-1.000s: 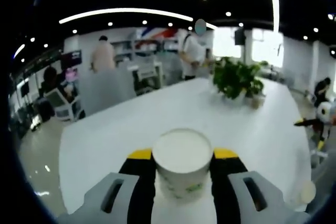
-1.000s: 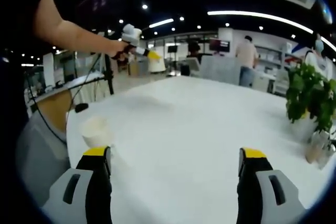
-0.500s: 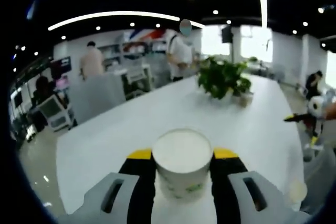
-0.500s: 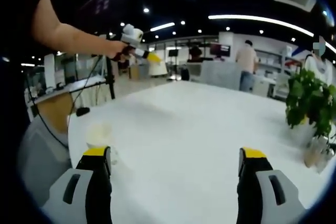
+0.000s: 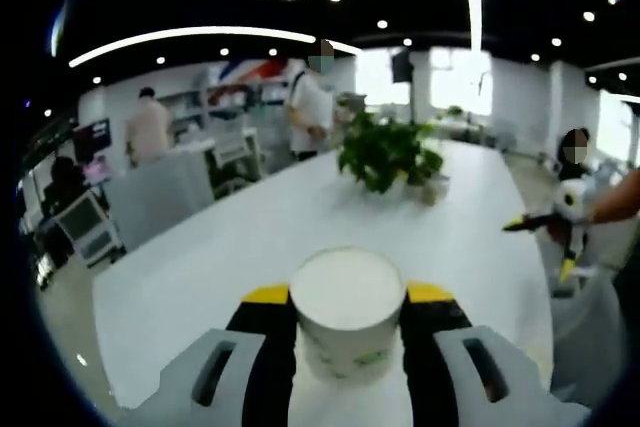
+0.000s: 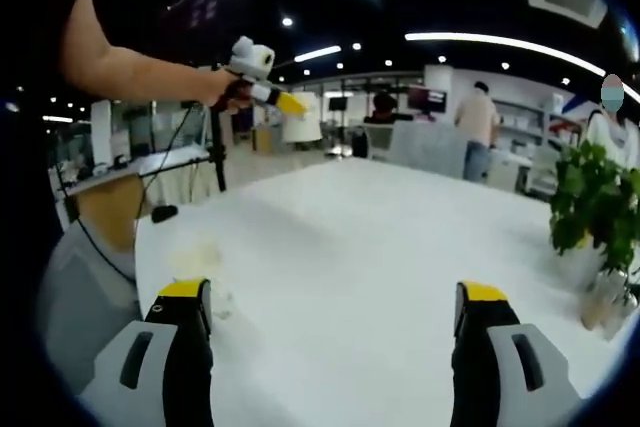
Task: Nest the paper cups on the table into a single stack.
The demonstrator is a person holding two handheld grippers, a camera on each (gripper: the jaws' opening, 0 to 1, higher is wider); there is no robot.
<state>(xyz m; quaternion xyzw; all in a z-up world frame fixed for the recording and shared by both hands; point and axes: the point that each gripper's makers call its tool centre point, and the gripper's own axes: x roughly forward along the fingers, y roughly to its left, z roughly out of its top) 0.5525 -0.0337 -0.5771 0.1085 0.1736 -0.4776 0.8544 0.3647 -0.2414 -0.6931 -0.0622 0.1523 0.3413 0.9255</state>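
White table [image 6: 380, 237] w/ plant [image 5: 385, 152], open office

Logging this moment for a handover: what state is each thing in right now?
left tool: shut on paper cup
paper cup: upright, gripped between the jaws, raised above the table
right tool: open, holding nothing
second paper cup: on the white table, blurred
potted plant: upright on table

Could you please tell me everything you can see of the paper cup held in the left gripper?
The paper cup is white, with a round rim, a pale inside and a small green print low on its wall. It looks upright and sits clamped in the left gripper, its wall touched on both sides by the yellow-tipped black jaws, above the white table. In the right gripper view it shows held high.
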